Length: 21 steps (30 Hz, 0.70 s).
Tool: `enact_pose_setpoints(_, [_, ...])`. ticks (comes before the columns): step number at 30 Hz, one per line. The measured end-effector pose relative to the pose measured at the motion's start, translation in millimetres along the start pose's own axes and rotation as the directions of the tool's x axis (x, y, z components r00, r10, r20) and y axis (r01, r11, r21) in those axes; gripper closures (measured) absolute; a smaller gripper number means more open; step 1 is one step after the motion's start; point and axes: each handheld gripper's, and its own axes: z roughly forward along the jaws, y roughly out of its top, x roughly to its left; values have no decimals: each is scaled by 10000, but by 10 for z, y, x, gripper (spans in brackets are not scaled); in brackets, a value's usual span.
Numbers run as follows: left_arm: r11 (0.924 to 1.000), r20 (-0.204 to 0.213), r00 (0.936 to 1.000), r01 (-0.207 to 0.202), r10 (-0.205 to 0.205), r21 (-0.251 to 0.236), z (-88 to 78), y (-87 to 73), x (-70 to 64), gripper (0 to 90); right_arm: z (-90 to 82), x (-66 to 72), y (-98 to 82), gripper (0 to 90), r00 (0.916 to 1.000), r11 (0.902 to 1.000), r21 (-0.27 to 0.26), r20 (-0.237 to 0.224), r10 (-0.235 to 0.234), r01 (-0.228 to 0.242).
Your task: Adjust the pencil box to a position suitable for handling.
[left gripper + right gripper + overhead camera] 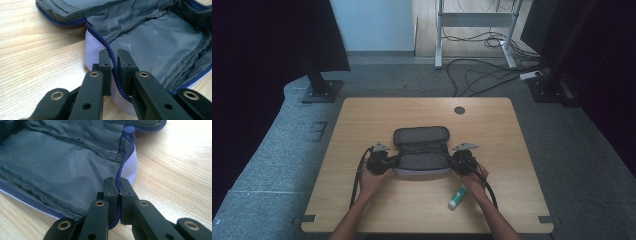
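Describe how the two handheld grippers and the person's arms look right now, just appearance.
Both the left gripper and the right gripper are black, each topped by a grey three-cornered plate, with a black cable trailing back along the forearm. Up close, the jaws are matte black bars with brass-ringed screw holes and blocky pads. The forearms are bare, with no sleeves in sight.
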Motion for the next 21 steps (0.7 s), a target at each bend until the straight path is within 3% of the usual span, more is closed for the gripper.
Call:
enact_pose_setpoints(11, [10000,-117,9999,-15,15,-21,14,-14,-12,767,-3,8,-1,793,9998,9998,6,14,-204,204])
enact_pose_setpoints(12, [10000,-138,9999,-28,27,-39,11,-12,-15,736,-4,10,-1,764,9998,9998,-4,22,-211,211])
enact_pose_setpoints(13, [9999,-171,9998,100,-98,86,17,-5,-23,580,-14,15,1,689,9998,9998,-50,-5,-198,198])
enact_pose_setpoints(14, [9999,-171,9998,100,-98,86,17,-5,-23,497,-14,15,1,689,9998,9998,-50,-5,-198,198])
enact_pose_setpoints(15, [9995,-355,9991,236,-228,204,24,-2,-30,497,-22,17,2,653,9998,9997,-96,-33,-205,204])
enact_pose_setpoints(16, [9993,-475,9985,275,-262,270,24,-2,-35,389,-39,19,5,574,9998,9996,-203,2,-215,215])
enact_pose_setpoints(19, [9993,-571,9978,349,-341,139,-5,1,-37,259,-116,-8,13,453,9998,9979,-640,164,91,-81])
enact_pose_setpoints(21, [9995,-568,9979,322,-325,-61,-39,8,-38,249,-135,-15,14,440,9997,9971,-752,187,162,-148])
